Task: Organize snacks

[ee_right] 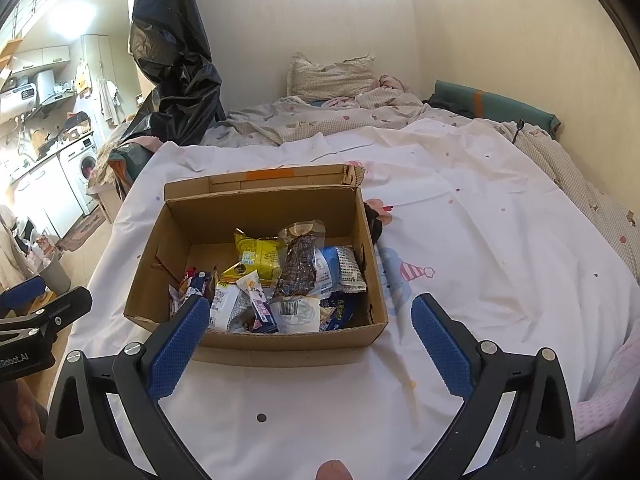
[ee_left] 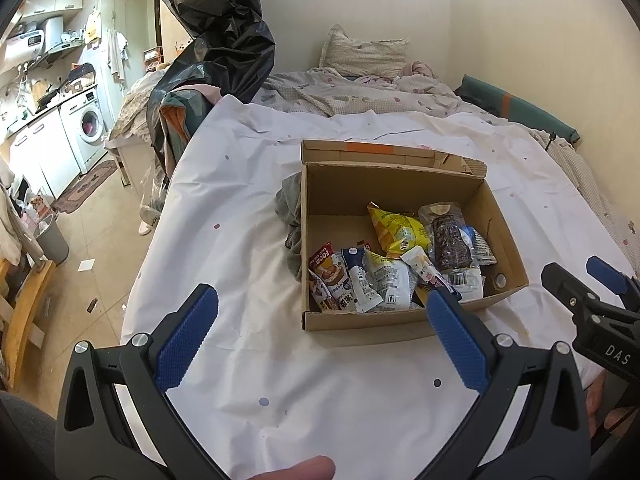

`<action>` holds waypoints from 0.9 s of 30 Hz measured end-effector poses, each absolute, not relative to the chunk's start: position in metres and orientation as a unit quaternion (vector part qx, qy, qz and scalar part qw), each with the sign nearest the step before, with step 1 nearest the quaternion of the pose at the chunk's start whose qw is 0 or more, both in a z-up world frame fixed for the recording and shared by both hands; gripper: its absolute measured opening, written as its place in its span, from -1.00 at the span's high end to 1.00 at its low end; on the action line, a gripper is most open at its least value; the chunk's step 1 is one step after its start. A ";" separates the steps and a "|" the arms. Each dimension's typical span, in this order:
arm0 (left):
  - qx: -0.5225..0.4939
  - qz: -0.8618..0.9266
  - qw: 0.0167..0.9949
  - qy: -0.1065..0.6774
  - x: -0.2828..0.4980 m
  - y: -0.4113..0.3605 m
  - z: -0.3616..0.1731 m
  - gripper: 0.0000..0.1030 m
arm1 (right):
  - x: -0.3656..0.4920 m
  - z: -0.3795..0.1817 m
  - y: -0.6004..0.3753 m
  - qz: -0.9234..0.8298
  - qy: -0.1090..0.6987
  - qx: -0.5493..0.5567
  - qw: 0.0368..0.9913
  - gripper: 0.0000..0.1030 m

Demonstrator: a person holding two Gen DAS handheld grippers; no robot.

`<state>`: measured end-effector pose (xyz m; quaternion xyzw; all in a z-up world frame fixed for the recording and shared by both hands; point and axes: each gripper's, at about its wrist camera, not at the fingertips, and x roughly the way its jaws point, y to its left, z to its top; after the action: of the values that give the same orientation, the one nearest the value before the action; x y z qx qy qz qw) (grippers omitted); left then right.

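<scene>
Hovering over a bed, the left gripper [ee_left: 320,320] and right gripper [ee_right: 310,328] both stood spread wide with nothing between their blue pads. Every snack in view lay piled inside an open cardboard box [ee_left: 340,200] on a white dotted sheet [ee_left: 248,208]. The yellow packet [ee_left: 396,232] and clear-wrapped dark bar [ee_left: 450,240] looked light, crinkly and slippery, probably crushable, so a pinch on a sealed end seam seemed wisest. The soft bedding might give under pressure. A pillow [ee_right: 332,76], black plastic bag [ee_right: 176,60] and washing machine [ee_left: 88,128] filled the room beyond.
</scene>
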<state>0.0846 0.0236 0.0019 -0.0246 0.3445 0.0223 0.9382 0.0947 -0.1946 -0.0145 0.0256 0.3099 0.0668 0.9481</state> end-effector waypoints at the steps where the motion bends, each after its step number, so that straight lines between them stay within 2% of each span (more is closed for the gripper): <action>1: -0.025 0.022 0.938 0.345 0.085 0.023 0.002 -1.00 | 0.095 -0.015 -0.195 0.067 0.310 0.025 0.948 -1.00; 27: -0.035 0.024 0.935 0.351 0.084 0.030 0.003 -1.00 | 0.100 -0.017 -0.200 0.062 0.313 0.039 0.947 -1.00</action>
<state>0.0837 0.0299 0.0029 -0.0349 0.3510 0.0244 0.9354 0.1002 -0.1998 -0.0172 0.0390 0.3133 0.0622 0.9468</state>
